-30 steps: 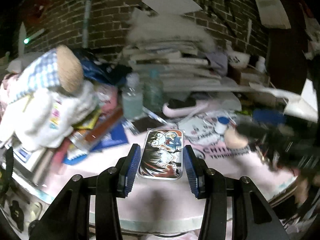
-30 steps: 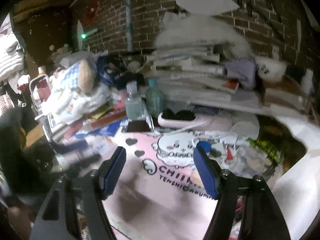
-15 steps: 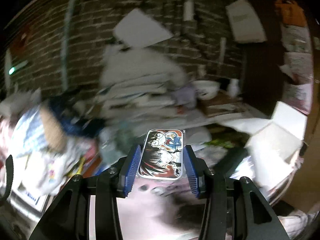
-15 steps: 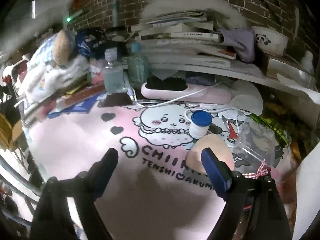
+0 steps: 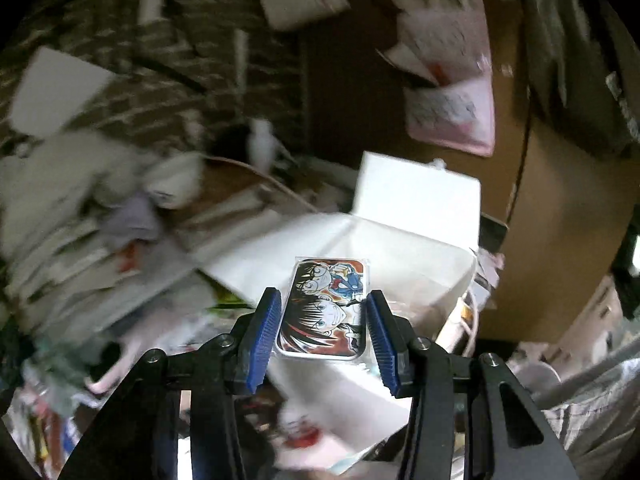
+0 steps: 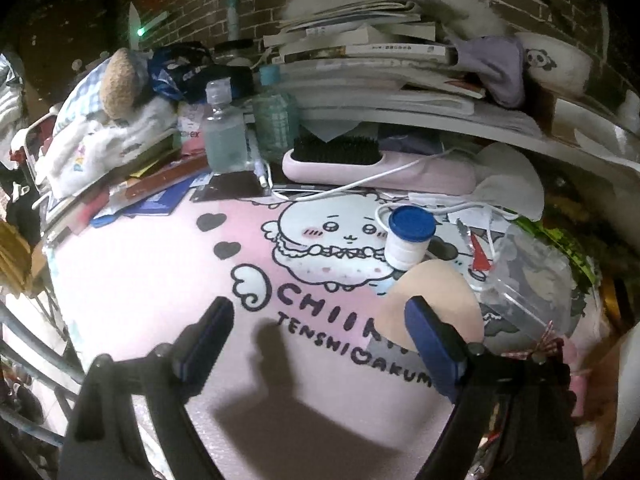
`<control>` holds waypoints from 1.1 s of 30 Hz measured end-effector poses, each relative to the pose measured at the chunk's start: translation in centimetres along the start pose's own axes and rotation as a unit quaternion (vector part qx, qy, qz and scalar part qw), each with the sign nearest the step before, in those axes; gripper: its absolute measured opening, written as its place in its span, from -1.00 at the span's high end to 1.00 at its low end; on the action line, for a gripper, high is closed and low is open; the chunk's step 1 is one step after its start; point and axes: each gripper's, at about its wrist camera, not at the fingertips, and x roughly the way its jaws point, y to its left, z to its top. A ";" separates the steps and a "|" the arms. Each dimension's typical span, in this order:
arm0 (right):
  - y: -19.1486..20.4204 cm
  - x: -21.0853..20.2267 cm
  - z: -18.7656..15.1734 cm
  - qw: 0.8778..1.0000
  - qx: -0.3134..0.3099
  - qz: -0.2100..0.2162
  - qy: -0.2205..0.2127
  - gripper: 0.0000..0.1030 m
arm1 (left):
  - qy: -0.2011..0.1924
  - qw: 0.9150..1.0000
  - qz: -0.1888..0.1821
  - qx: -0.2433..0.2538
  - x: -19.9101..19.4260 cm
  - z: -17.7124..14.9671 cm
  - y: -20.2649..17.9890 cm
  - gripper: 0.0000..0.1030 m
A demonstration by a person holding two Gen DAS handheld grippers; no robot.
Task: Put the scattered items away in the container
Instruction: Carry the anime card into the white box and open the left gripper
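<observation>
In the left wrist view, the left gripper [image 5: 323,330] is clamping a flat rectangular card [image 5: 325,310] with rounded corners between its ribbed blue pads [image 5: 262,336], low in the centre of the frame; the card's glossy face is showing printed cartoon figures and a thin clear sleeve edge is sticking out at its top. Just behind and around the card, a white box [image 5: 404,240] with smooth, matte walls is sitting open, its flat lid standing up toward the upper right of the frame. The rest of that view is smearing with blur, with a brick wall [image 5: 168,40] filling the upper left. In the right wrist view, the right gripper [image 6: 316,344] is hanging released, its jaws spread wide and gripping nothing, low in the frame above a soft pink mat [image 6: 152,280] printed with black lettering and a cartoon creature. Its right pad is overlapping a round beige puff [image 6: 440,300] lying flat on the mat. Just above the puff a small white jar [image 6: 408,242] with a blue screw cap is standing upright, and to the right a clear plastic box [image 6: 528,280] is lying tilted. Further up, a pink hairbrush [image 6: 360,164] with black bristles is lying lengthwise, with a clear bottle [image 6: 224,136] standing to its left.
</observation>
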 end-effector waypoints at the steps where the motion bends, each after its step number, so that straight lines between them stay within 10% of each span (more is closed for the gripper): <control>1: 0.0 -0.1 0.0 1.000 -0.001 0.002 -0.001 -0.66 | 0.012 1.000 -0.008 0.002 1.0 0.3 -0.4 0.24; 12: -0.3 -0.3 -0.3 0.999 0.004 0.033 -0.006 -0.67 | 0.129 0.992 -0.006 0.009 9.6 1.1 -1.8 0.24; 26: -0.4 -0.4 -0.3 0.999 0.007 0.039 -0.006 -0.67 | 0.154 0.988 -0.001 0.011 10.8 0.7 -1.9 0.18; 33: -0.4 -0.4 -0.3 0.999 0.008 0.040 -0.006 -0.67 | 0.129 0.992 0.002 -0.006 9.6 1.1 -1.2 -0.56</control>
